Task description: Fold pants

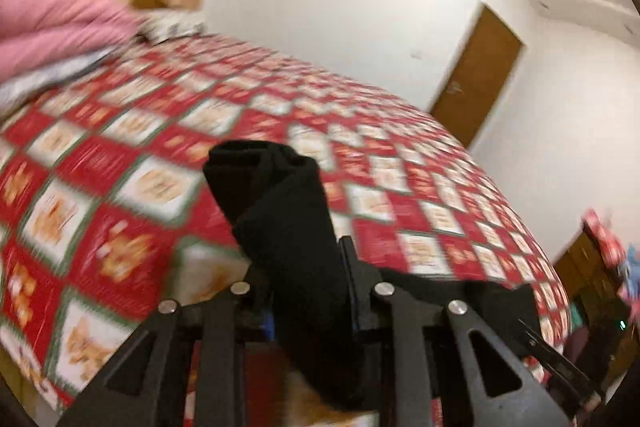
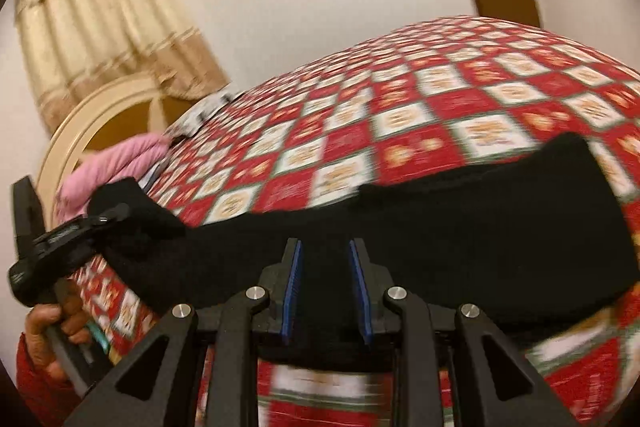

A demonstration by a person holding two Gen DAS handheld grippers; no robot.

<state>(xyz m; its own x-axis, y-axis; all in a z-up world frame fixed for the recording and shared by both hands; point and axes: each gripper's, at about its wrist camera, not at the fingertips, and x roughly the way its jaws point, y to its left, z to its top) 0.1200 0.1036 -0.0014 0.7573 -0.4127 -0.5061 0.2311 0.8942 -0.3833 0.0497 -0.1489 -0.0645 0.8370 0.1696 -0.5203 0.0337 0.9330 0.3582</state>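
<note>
Gripper state comes first: the left gripper point(image 1: 316, 267) is closed tight on a bunched fold of the black pants point(image 1: 276, 203), and the cloth is seen rising out between its fingers as a thick rolled wad. In the right wrist view the same left gripper point(image 2: 116, 215) is seen from the side at the far left, its tip buried in one end of the pants point(image 2: 460, 227), with the person's hand point(image 2: 52, 323) wrapped round its handle and a red sleeve point(image 2: 28, 379) below it. Some small pale lettering is carried on the side of that gripper, but it is too blurred to be read.

The right gripper point(image 2: 326, 267) is held with its blue-padded fingers point(image 2: 294, 279) a narrow gap apart, and black cloth is seen between and under them; whether the pads actually press on it cannot be told from the pictures.

The pants are stretched as a long dark band between the two grippers, just above the bed point(image 2: 440, 99), which is covered by a red, white and green checked bedspread printed with orange figures. No writing on the bedspread can be made out through the motion blur. A pink blanket point(image 1: 60, 27) is piled at the head end of the bed, a cream curtain point(image 2: 100, 27) hangs behind it, and a brown door point(image 1: 476, 75) is set in the white wall.
</note>
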